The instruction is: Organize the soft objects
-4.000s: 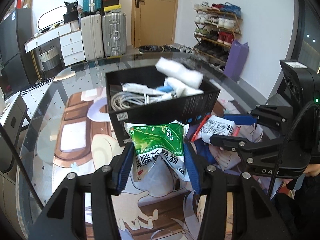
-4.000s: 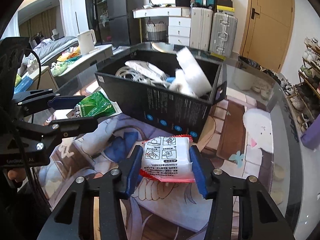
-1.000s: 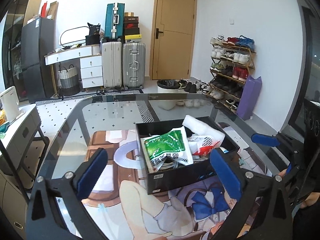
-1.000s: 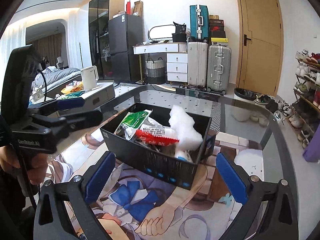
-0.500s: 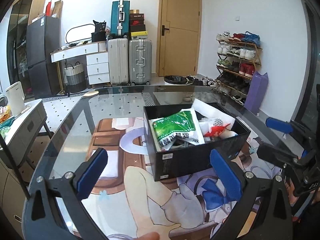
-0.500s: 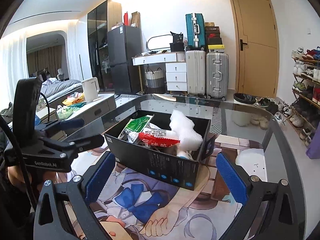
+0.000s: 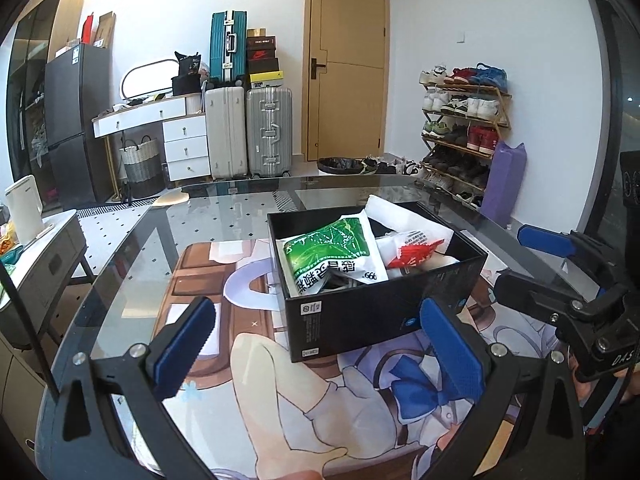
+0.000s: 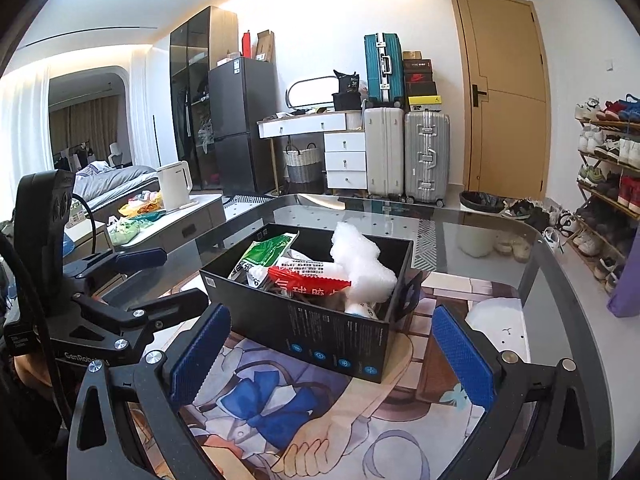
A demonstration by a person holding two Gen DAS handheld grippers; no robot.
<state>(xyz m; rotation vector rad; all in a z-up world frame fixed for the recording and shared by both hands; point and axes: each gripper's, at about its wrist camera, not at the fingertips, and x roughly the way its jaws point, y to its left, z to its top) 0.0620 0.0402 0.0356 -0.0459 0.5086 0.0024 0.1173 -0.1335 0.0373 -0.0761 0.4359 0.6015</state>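
A black box stands on the glass table; it also shows in the right wrist view. Inside lie a green-and-white packet, a red-and-white packet and a white soft roll. My left gripper is open and empty, a little back from the box's near wall. My right gripper is open and empty, in front of the box. Each gripper shows in the other's view, the right and the left.
The table carries a printed cartoon mat under the glass. Suitcases, a white drawer unit, a wooden door and a shoe rack stand behind. A side cabinet with a white kettle is at the left.
Both grippers have drawn back slightly from the box, still open and empty. Four seconds ago each held a packet; both packets now lie in the box.
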